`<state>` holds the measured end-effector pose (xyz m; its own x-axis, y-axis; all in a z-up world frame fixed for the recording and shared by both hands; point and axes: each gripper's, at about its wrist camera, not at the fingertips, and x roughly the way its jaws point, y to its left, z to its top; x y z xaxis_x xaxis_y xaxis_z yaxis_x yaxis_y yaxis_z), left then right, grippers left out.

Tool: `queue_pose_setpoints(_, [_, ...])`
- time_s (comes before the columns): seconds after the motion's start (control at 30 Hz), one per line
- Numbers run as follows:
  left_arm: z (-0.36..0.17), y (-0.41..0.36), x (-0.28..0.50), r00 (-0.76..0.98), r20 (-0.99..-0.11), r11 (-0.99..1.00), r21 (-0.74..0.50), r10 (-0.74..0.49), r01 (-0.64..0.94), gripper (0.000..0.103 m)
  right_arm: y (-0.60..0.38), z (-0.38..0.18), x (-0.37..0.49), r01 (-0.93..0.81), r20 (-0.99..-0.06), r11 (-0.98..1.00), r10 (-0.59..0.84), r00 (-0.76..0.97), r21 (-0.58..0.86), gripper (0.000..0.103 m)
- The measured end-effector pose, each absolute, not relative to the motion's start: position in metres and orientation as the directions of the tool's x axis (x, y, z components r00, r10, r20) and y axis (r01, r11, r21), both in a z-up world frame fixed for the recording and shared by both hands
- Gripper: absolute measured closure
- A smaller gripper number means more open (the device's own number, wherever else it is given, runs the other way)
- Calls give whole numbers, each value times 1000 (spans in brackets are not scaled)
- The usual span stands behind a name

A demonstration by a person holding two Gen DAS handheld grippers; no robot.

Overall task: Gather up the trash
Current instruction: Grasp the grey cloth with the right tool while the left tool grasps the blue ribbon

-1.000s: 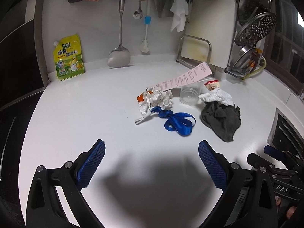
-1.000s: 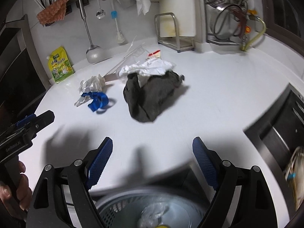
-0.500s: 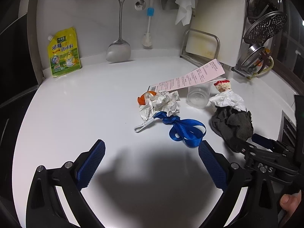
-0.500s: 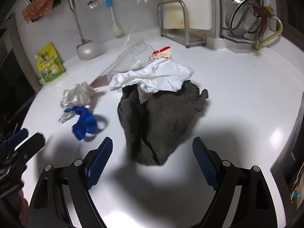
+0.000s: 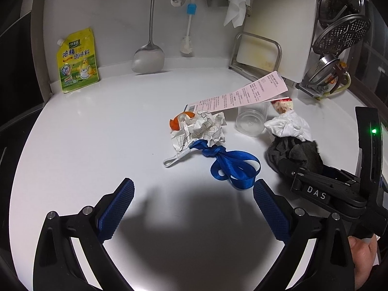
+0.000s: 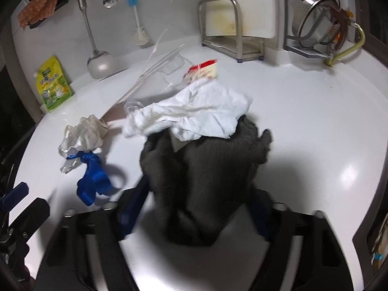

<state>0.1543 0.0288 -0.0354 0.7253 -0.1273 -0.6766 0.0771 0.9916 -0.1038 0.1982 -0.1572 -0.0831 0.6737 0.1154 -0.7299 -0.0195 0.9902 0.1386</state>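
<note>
A pile of trash lies on the white counter (image 5: 84, 133): a dark grey rag (image 6: 206, 181) with a crumpled white tissue (image 6: 194, 114) on it, a blue ribbon (image 5: 232, 167), crumpled checked paper (image 5: 203, 128), a clear plastic cup (image 5: 252, 121), a pink receipt (image 5: 242, 94) and a red-and-white wrapper (image 6: 203, 71). My right gripper (image 6: 194, 213) is open with its blue fingers on either side of the rag's near end. My left gripper (image 5: 194, 211) is open and empty, just short of the ribbon.
A yellow seasoning pouch (image 5: 77, 60) leans on the back wall at the left. A spatula (image 5: 149, 55), spoon and brush hang there. A cutting board in a metal rack (image 5: 262, 48) and a rack of strainers (image 5: 339, 48) stand at the back right.
My right gripper has moved forward over the counter until its open fingers straddle the grey rag. My left gripper has edged closer to the ribbon.
</note>
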Motion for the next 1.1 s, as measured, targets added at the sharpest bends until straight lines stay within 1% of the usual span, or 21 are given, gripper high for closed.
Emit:
queue_pose_setpoints(0.07, [-35,27,154,725,-677,992,-105,-127,76,6,-158,-82,197,-39,-723,989,132,678,144,56])
queue_pose_setpoints(0.17, [-34,22,155,724,-678,992,-106,-127,75,6,-160,-78,189,-68,-708,987,152,690,145,70])
queue_pose_setpoints(0.33, [-37,12,158,715,-687,991,-111,-127,70,6,-176,-71,172,-85,-681,978,194,706,190,74])
queue_pose_setpoints(0.47, [-40,1,165,705,-698,991,-115,-126,64,6,-190,-64,157,-107,-658,971,225,719,215,75])
queue_pose_setpoints(0.67, [-45,-10,182,683,-721,991,-132,-116,30,6,-206,-70,149,-116,-659,960,260,706,254,75])
queue_pose_setpoints(0.77, [-49,-15,193,672,-734,992,-127,-97,3,6,-209,-72,147,-125,-655,955,276,704,268,75])
queue_pose_setpoints(0.9, [-54,-23,208,643,-764,996,-91,-52,-27,6,-209,-69,145,-147,-640,947,302,707,284,75])
queue_pose_setpoints(0.93, [-55,-23,210,640,-767,995,-90,-50,-30,8,-209,-69,145,-150,-639,947,304,707,285,75])
queue_pose_setpoints(1.0, [-56,-25,213,637,-769,996,-88,-52,-26,15,-209,-70,145,-156,-639,946,309,705,285,75])
queue_pose_setpoints(1.07, [-58,-27,215,627,-777,996,-86,-58,-14,41,-208,-72,145,-159,-642,944,313,700,287,75])
queue_pose_setpoints(1.1, [-60,-27,215,621,-781,995,-95,-71,-6,47,-208,-73,146,-162,-644,943,317,696,289,75])
